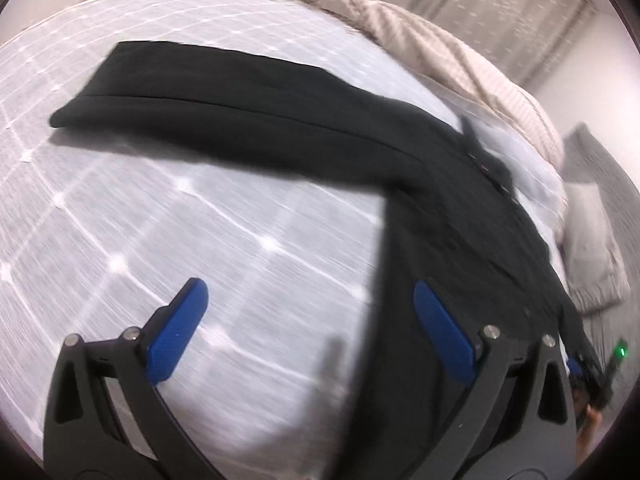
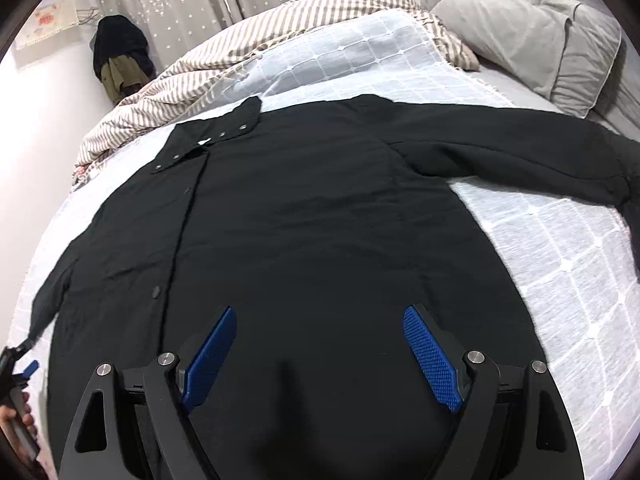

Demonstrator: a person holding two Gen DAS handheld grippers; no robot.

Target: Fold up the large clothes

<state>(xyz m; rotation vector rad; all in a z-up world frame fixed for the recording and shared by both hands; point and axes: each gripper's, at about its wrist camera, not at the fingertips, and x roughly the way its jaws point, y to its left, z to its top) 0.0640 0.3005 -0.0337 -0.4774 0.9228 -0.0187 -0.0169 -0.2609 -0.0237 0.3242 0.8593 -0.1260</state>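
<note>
Pale grey bedspread (image 2: 560, 248) with a white grid pattern covers the bed, and a black long-sleeved shirt (image 2: 312, 216) lies spread flat on it, front up, its snap-button placket running down one side. One sleeve (image 1: 224, 112) stretches straight out across the bedspread; in the right wrist view the other sleeve (image 2: 532, 152) reaches toward a grey pillow (image 2: 532, 32). A beige striped blanket (image 2: 224, 68) lies bunched along the far edge of the bed, just beyond the collar. The right gripper (image 2: 318, 354) hovers over the shirt's lower body, its blue pads spread wide with nothing between them. The left gripper (image 1: 310, 328) hangs over the shirt's edge and bare bedspread, likewise spread wide and holding nothing.
</note>
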